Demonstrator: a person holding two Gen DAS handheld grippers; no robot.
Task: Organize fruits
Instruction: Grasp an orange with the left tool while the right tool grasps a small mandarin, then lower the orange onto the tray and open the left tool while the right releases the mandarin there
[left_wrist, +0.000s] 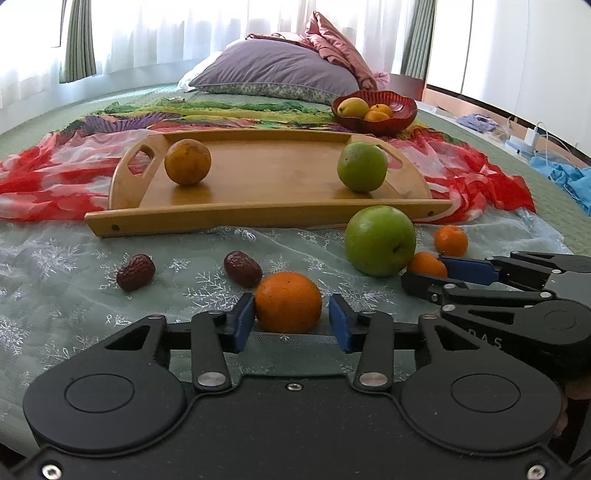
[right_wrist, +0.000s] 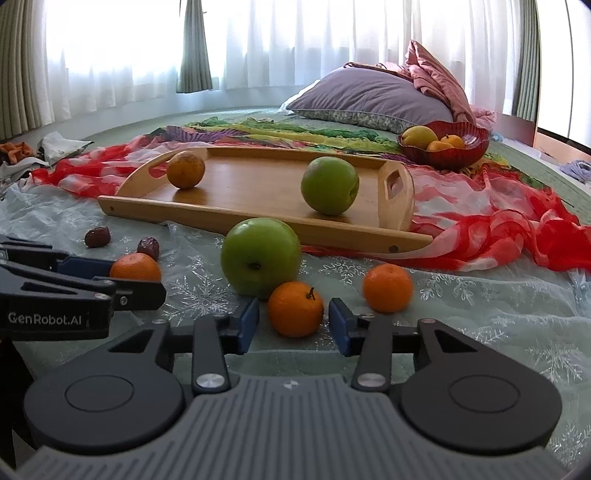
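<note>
An orange (left_wrist: 288, 302) lies on the snowflake cloth between the blue pads of my left gripper (left_wrist: 291, 315); the left pad is at its skin and a thin gap shows at the right pad. A stemmed mandarin (right_wrist: 295, 308) lies between the pads of my right gripper (right_wrist: 293, 319), with slim gaps on both sides. A green apple (right_wrist: 260, 256) and another mandarin (right_wrist: 387, 287) lie just beyond it. Two red dates (left_wrist: 135, 271) lie to the left. The wooden tray (left_wrist: 258, 216) holds a dull orange (left_wrist: 187, 161) and a green apple (left_wrist: 362, 167).
A red bowl (left_wrist: 402, 101) with a yellow fruit and mandarins stands behind the tray on a bright scarf (left_wrist: 40, 173). A purple pillow (left_wrist: 280, 70) lies at the back. Blue cloth (left_wrist: 569, 177) and charger cables lie at the bed's right edge.
</note>
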